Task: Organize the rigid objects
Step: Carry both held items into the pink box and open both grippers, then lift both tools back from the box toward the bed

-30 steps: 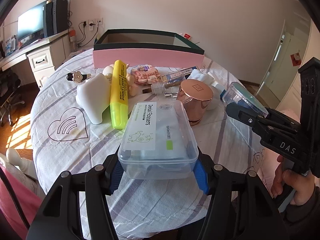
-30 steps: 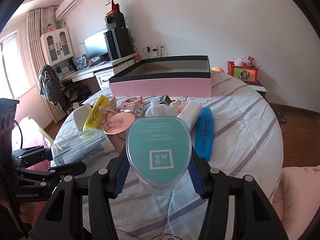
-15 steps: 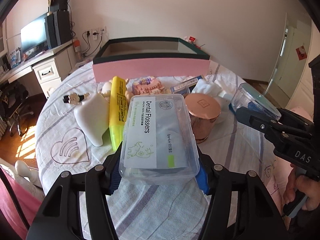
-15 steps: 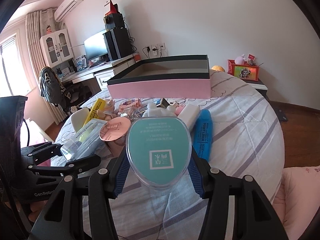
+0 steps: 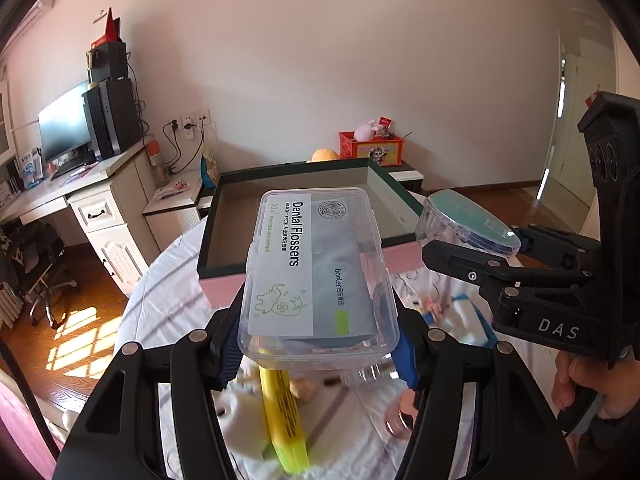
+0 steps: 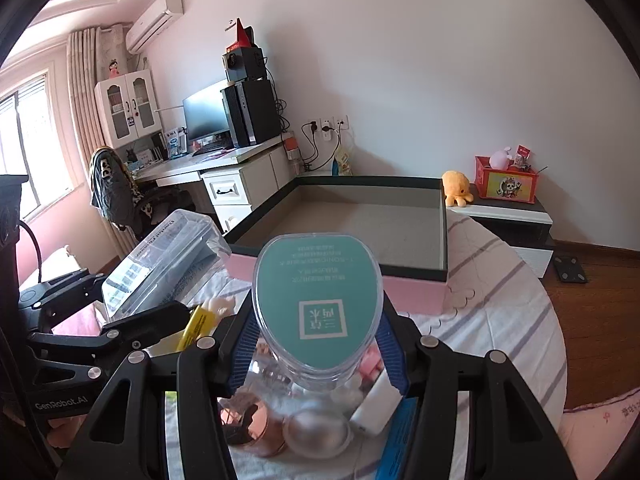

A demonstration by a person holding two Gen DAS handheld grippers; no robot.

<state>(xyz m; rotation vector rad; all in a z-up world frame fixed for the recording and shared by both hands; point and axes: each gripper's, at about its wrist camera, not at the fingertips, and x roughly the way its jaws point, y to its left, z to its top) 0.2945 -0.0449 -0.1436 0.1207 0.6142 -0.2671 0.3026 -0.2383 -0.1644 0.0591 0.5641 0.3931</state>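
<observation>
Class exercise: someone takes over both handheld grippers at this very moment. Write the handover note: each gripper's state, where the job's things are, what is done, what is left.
Left gripper: shut on the Dental Flossers box, held above the table.
Right gripper: shut on the teal-lidded clear container, also held up.
Pink box: open and empty, just ahead of both.
Done: both items picked up.
Left: set both inside, then probably the yellow highlighter, copper-lidded jar and the other small items on the table.

The clear floss box (image 5: 316, 276), labelled "Dental Flossers", is clamped by its long sides, lifted above the surface. To its right the clear tub (image 6: 318, 308) with a teal lid is gripped likewise, aloft. Beyond both lies the open pink box (image 6: 404, 288), dark-rimmed, its grey floor bare.
</observation>
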